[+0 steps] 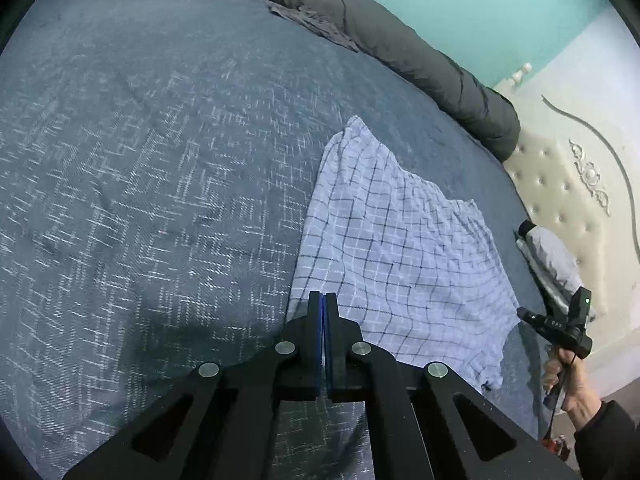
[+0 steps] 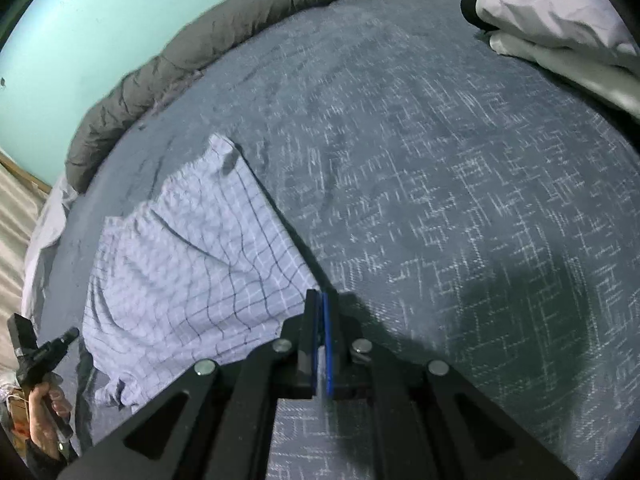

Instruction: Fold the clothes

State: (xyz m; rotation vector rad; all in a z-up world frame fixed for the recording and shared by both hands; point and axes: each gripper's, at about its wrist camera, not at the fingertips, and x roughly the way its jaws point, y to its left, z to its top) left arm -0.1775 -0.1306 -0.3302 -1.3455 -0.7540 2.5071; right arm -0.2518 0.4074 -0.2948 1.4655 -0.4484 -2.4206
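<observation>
A light checked garment (image 1: 400, 248) lies spread on the bed (image 1: 140, 180), over its blue-grey patterned cover, with a dark rolled duvet (image 1: 400, 36) along the far edge. The left gripper (image 1: 323, 300) is closed, its jaws pressed together at the garment's near-left corner — the cloth's edge seems pinched there, though the contact is hard to make out. The right gripper (image 2: 321, 300) is closed too, a sliver of checked fabric between its pads at the garment's near-right corner. Folded pale clothes (image 2: 560, 12) sit well apart.

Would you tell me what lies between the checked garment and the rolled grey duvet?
Only bare blue bedspread separates the checked garment from the grey duvet; both wrist views show it.
</observation>
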